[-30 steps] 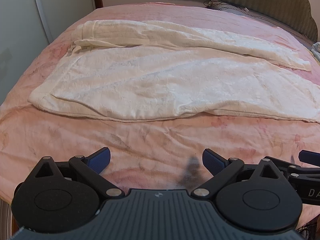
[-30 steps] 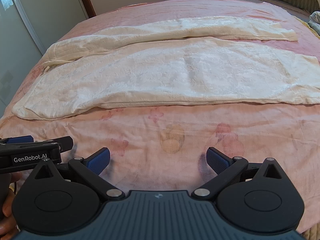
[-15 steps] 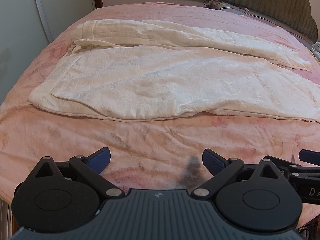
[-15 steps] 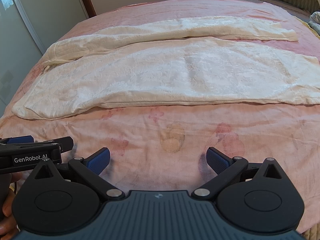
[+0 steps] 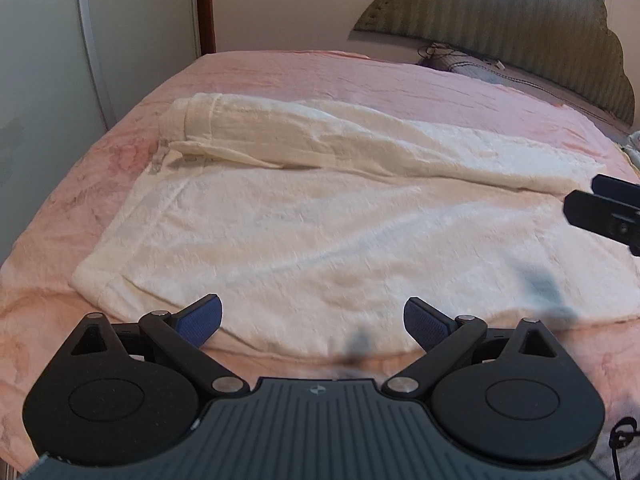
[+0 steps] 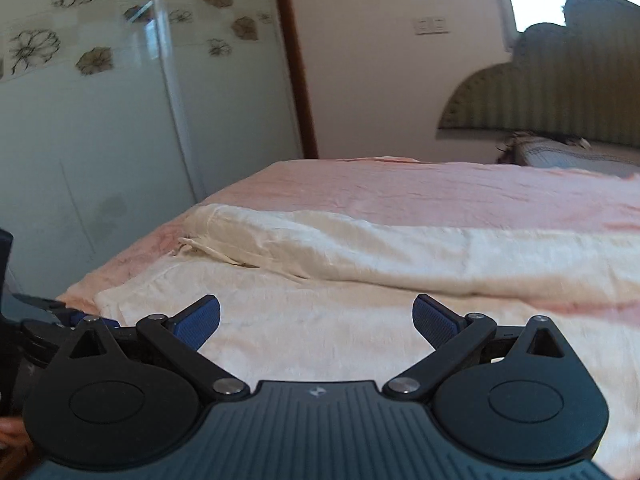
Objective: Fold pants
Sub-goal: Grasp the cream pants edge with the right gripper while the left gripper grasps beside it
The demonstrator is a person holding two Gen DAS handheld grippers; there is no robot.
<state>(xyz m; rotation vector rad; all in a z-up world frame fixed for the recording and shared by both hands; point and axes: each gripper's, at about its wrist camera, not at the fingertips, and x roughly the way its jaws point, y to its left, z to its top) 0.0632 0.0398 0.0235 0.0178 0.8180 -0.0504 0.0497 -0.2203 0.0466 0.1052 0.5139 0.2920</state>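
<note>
A bed (image 5: 400, 80) under a pink floral sheet fills my view, with pale wardrobe doors (image 6: 100, 128) bearing flower prints to its left, a brown door post (image 6: 294, 60) beside them, and a cream wall behind. One green scalloped headboard (image 5: 500, 20) stands at the far right end, with a pillow (image 6: 568, 152) and a dark cable (image 5: 440, 50) at its foot.

One pair of cream pants (image 5: 320, 220) lies flat across the sheet, waistband towards the wardrobe side, its two legs running rightward: the near leg broad and smooth, the far leg (image 5: 360, 140) narrower and rumpled, a drawstring trailing at the waist.

My left gripper (image 5: 312, 322) hangs just over the near hem of the pants, its blue pads spread wide and holding nothing. My right gripper (image 6: 316, 320) sits over the near leg, likewise spread and empty; its black tip (image 5: 604, 210) pokes in at the right edge of my left view. Both views are slightly smeared.
</note>
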